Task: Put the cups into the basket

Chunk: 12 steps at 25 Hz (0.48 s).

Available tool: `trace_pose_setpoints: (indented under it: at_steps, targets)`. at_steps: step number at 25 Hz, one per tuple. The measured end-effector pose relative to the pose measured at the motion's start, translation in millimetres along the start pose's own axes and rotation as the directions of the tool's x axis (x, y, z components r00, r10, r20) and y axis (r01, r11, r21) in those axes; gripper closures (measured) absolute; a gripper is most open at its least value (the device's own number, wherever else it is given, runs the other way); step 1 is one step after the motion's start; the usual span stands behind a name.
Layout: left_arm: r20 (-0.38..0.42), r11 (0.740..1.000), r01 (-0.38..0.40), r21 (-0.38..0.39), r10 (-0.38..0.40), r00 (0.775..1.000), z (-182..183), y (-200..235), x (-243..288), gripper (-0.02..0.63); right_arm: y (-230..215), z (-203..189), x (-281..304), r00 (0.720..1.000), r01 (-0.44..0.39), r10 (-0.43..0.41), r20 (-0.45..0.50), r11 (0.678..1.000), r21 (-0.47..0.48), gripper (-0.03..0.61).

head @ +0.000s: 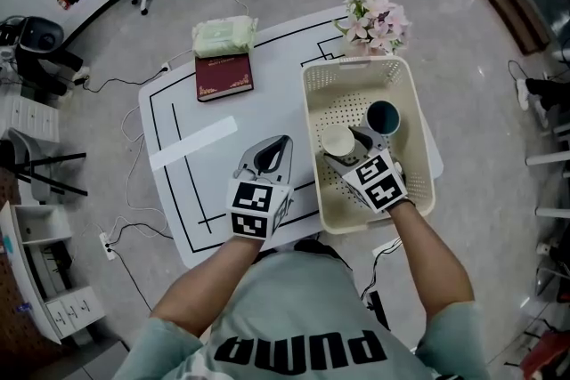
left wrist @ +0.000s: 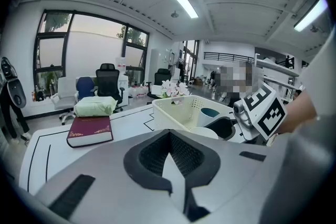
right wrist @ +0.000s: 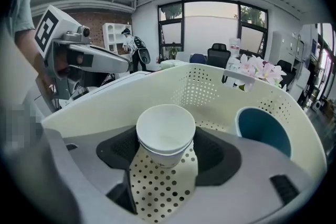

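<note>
Right gripper view: the right gripper [right wrist: 165,157] is spread wide, its pads on a white cup [right wrist: 165,128] inside the basket [right wrist: 131,94], with a blue cup [right wrist: 262,131] at 2 o'clock. It is best to lower the cup upright to the floor, then release. The forearm reaches in from 6 o'clock. The left gripper [left wrist: 169,165], jaws together and empty, hovers over the table [left wrist: 126,128] at 9 o'clock.

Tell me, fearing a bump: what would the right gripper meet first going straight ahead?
Likely the basket's far wall, past the white cup in its jaws; teal cup sits rightward.
</note>
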<state>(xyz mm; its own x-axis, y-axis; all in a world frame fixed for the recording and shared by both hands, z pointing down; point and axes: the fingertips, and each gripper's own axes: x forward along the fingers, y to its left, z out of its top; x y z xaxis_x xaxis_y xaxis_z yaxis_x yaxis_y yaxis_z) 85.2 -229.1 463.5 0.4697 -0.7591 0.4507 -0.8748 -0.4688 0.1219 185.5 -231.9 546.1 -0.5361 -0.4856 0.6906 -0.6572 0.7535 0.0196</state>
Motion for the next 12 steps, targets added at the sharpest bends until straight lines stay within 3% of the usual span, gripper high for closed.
trace_pose_setpoints:
  at_steps: [12]
  targets:
    - [-0.016,1.000,0.020,0.003,-0.020,1.000,-7.0,-3.3,0.3,0.607,7.7,-10.4,-0.3,0.999,-0.034,0.033,-0.030,0.999,-0.027,0.250]
